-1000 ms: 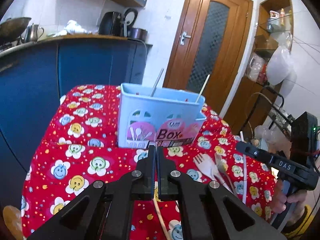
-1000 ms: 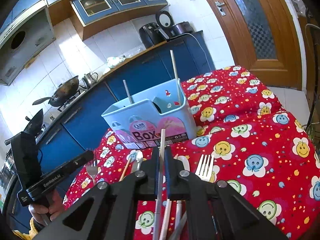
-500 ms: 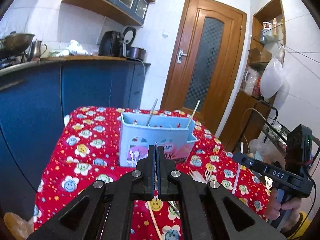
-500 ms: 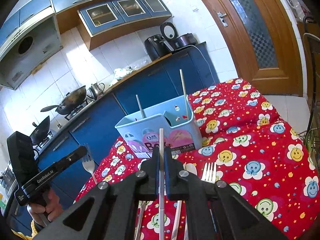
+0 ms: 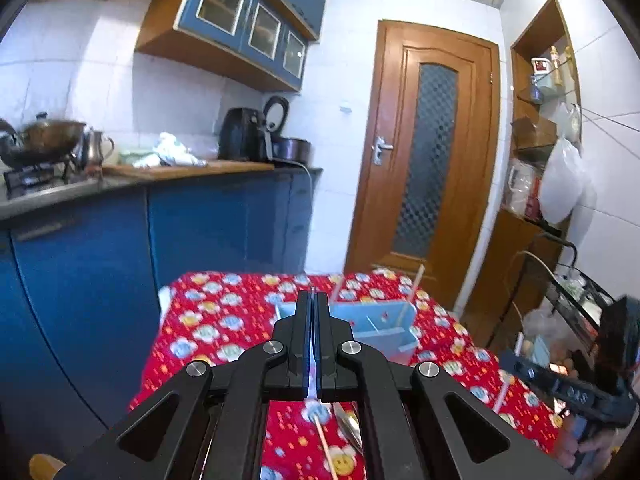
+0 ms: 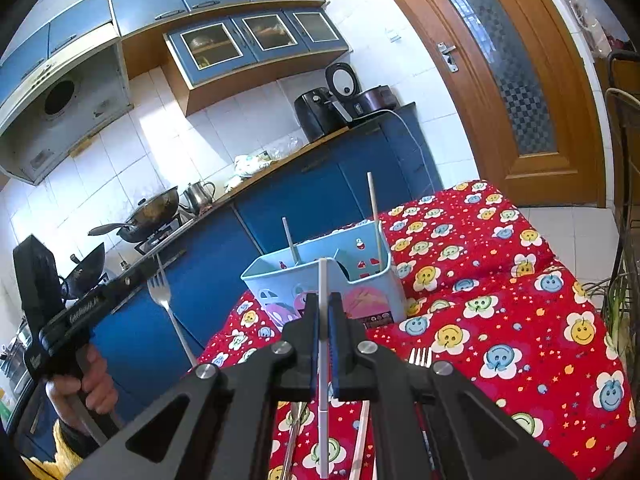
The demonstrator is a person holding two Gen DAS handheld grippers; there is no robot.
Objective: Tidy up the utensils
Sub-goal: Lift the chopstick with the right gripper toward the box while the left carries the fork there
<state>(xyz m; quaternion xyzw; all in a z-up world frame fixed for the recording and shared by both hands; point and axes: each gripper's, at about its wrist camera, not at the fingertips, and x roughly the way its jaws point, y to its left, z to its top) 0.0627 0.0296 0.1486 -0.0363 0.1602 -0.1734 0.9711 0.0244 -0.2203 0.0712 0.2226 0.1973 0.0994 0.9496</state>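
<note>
A light blue utensil box (image 6: 320, 280) stands on the red flowered tablecloth (image 6: 500, 300), with two chopsticks (image 6: 373, 208) standing in it; it also shows in the left wrist view (image 5: 376, 324). My left gripper (image 5: 313, 300) is shut on a metal fork (image 6: 166, 304), held upright in the air left of the box. My right gripper (image 6: 323, 304) is shut on a white chopstick (image 6: 323, 360), held upright above the table in front of the box.
Another fork (image 6: 420, 358) and loose chopsticks (image 6: 362, 440) lie on the cloth under my right gripper. Blue kitchen cabinets (image 5: 120, 260) stand left of the table. A wooden door (image 5: 424, 160) is behind it, and shelves (image 5: 536, 152) stand at the right.
Both grippers have risen well above the table, each carrying its utensil. The box now looks lower and farther in both views.
</note>
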